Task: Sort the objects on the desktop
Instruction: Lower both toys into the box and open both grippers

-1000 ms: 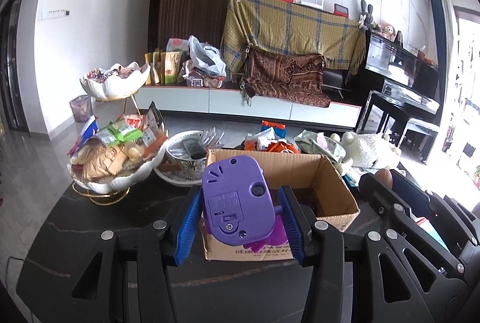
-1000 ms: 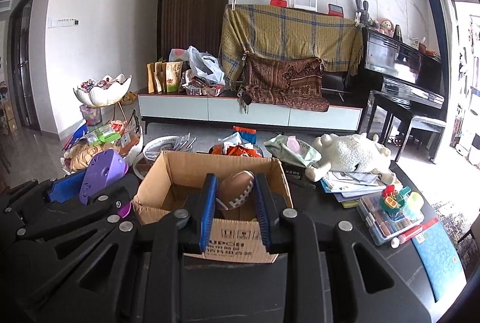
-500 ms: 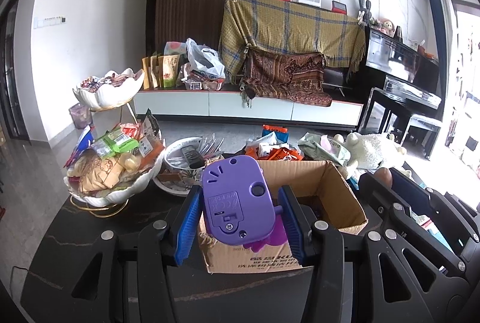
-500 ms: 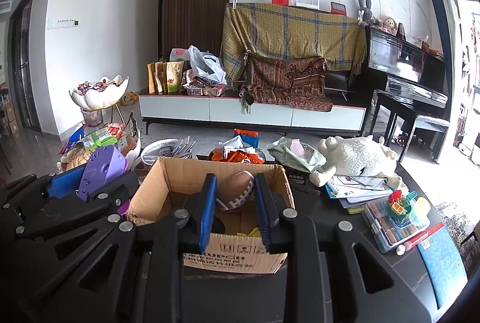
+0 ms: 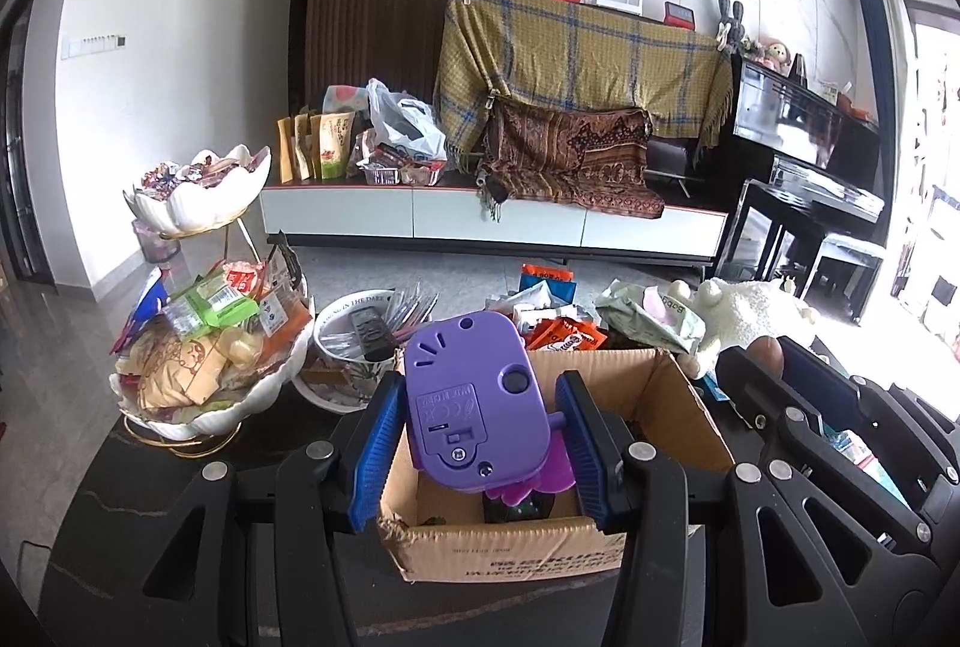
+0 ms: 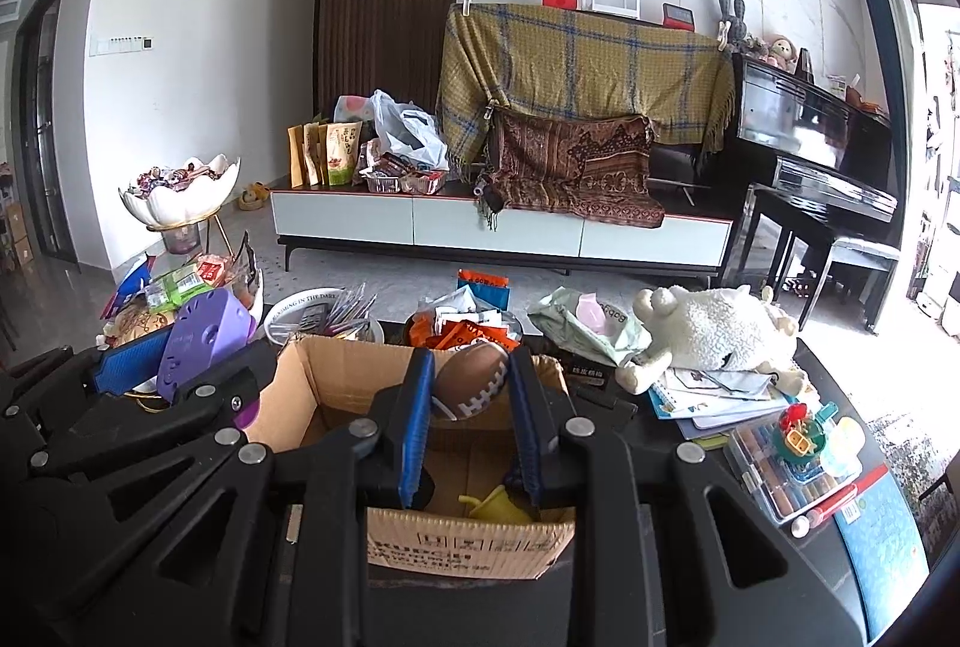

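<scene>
box (image 5: pixel 540 545) now closer, purple toy (image 5: pixel 474 407) btwn left hand-held gripper (image 5: pixel 480 443) pads

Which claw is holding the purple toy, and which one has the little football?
The left claw grips the purple toy. The right claw grips the brown football over the cardboard box.

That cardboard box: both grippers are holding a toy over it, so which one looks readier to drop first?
Probably the right gripper: its small football hangs squarely over the cardboard box. The left gripper holds a bulkier purple toy nearer the box's near-left corner.
</scene>
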Tool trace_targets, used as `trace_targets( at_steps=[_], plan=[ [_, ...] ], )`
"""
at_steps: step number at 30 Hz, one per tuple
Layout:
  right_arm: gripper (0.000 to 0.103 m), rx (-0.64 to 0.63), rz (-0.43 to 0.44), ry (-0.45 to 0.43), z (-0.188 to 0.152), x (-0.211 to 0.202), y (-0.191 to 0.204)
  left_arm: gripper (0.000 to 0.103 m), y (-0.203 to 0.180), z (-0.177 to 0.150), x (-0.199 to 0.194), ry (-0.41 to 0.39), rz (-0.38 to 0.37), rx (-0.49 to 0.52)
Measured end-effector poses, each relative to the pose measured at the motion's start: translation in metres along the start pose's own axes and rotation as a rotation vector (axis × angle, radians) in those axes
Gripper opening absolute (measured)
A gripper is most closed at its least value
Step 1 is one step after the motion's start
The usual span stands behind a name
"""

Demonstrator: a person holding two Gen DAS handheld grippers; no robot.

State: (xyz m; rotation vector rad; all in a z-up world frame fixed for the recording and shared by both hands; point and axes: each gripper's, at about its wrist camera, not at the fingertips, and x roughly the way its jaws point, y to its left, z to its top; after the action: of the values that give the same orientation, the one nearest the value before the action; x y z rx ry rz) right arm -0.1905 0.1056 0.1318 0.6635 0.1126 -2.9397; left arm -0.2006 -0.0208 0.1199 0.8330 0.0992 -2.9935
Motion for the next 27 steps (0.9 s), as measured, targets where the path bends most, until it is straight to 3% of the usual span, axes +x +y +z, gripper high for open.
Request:
trace_targets(
  at_steps=[11,17,20,22,25,27],
  plan=[
    [0.023,0.005,0.014,0.033,0.004,0.026,-0.004,0.047,-0.003,0.008,0.025,0.02,0.014,0.006],
    [0.024,0.016,0.043,0.111,0.004,0.054,-0.009,0.049,-0.007,0.012,0.046,0.028,0.086,0.052],
    [0.043,-0.007,-0.008,0.136,0.002,0.066,-0.01,0.049,0.001,0.013,0.053,0.053,0.068,0.031],
    [0.064,-0.001,-0.052,0.129,0.001,0.067,-0.014,0.052,0.008,0.014,0.055,0.062,0.032,-0.008],
    [0.08,0.035,-0.085,0.111,0.006,0.064,-0.024,0.062,0.021,0.019,0.061,0.098,-0.033,-0.093],
    [0.085,0.055,-0.084,0.106,0.009,0.062,-0.029,0.068,0.026,0.02,0.065,0.117,-0.055,-0.136]
  ],
)
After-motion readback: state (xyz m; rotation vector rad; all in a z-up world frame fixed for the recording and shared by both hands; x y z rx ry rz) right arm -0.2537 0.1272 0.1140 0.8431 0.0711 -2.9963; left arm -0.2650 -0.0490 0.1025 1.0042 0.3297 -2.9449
